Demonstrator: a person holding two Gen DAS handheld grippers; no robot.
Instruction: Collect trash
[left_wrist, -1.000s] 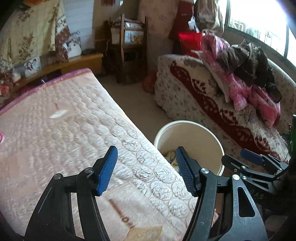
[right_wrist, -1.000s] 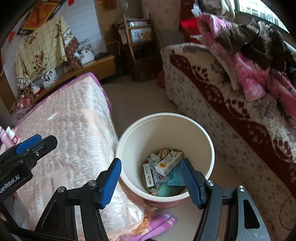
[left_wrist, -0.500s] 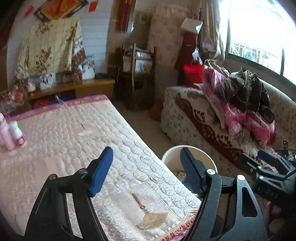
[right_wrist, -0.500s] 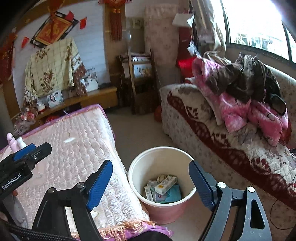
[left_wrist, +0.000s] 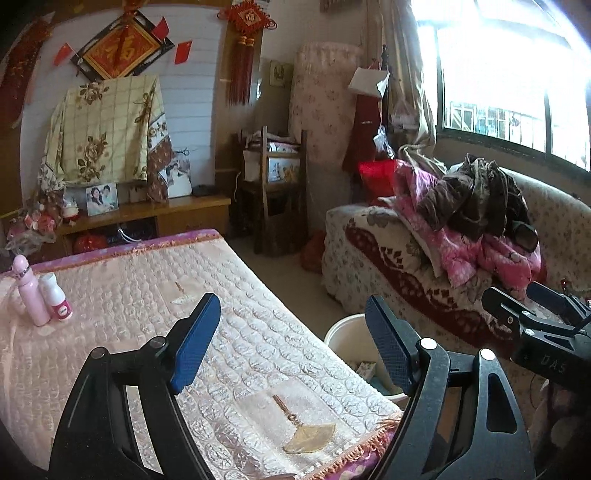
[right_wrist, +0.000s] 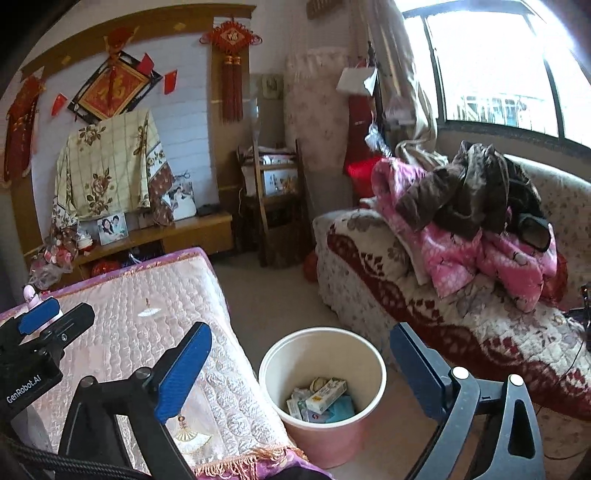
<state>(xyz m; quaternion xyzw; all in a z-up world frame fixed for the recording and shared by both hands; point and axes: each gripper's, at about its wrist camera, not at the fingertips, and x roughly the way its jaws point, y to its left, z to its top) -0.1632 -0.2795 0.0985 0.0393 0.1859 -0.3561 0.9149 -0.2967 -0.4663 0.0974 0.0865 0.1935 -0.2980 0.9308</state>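
Note:
A cream and pink bucket (right_wrist: 322, 439) stands on the floor between the covered table and the sofa. It holds several cartons and wrappers (right_wrist: 325, 398). My right gripper (right_wrist: 301, 328) hovers above and in front of it, its jaws opening with nothing between them. My left gripper (left_wrist: 291, 301) is open and empty over the table's near corner. The left wrist view shows only part of the bucket (left_wrist: 345, 332), behind the right finger. The right gripper's tips (left_wrist: 535, 306) show at that view's right edge.
A quilted pink cover lies over the table (left_wrist: 129, 295), with two pink bottles (left_wrist: 40, 295) at its far left. A sofa (right_wrist: 424, 302) piled with clothes (right_wrist: 480, 221) runs along the right. A wooden cabinet (right_wrist: 166, 236) and a chair (right_wrist: 277, 206) stand at the back.
Both grippers rose and tilted up, so the bucket sank lower and smaller in view and more wall shows. Both sets of jaws spread wider, the right the most.

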